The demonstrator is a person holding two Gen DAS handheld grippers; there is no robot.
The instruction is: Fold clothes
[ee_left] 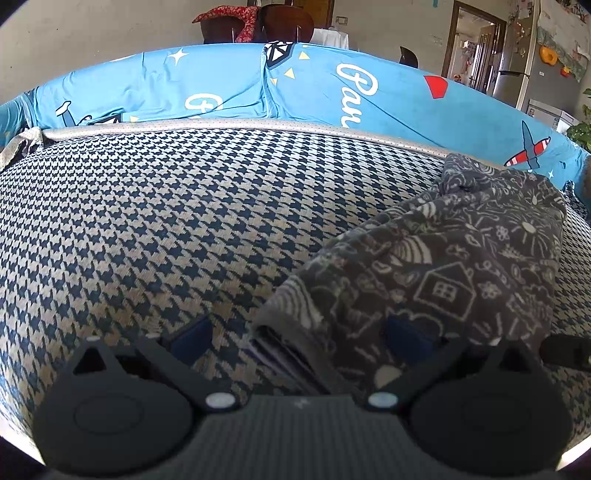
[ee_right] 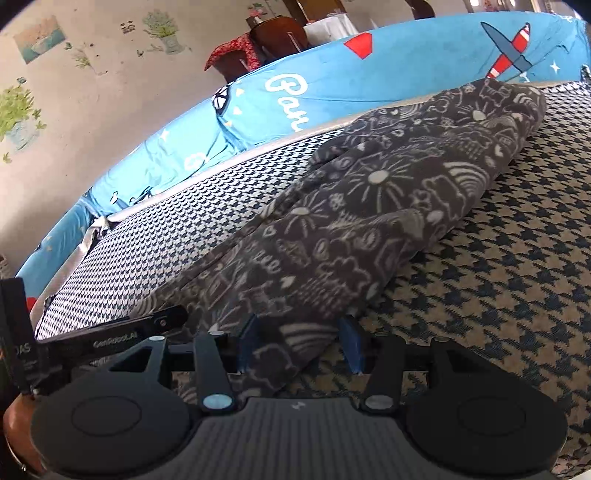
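A dark grey fleece garment with white doodle print lies in a long bundle on the houndstooth seat cover. In the left wrist view my left gripper is wide open, low over the seat. The garment's near corner lies between its blue pads. From the right wrist view the garment stretches away toward the back. My right gripper is half open around the near end of the cloth, with a sliver of seat showing by the right pad. The left gripper's black body shows close beside it.
A blue backrest cover with planes and white lettering runs along the far edge of the seat. Behind it stand dark chairs with a red cloth, a doorway and a fridge. Houndstooth seat spreads to the right of the garment.
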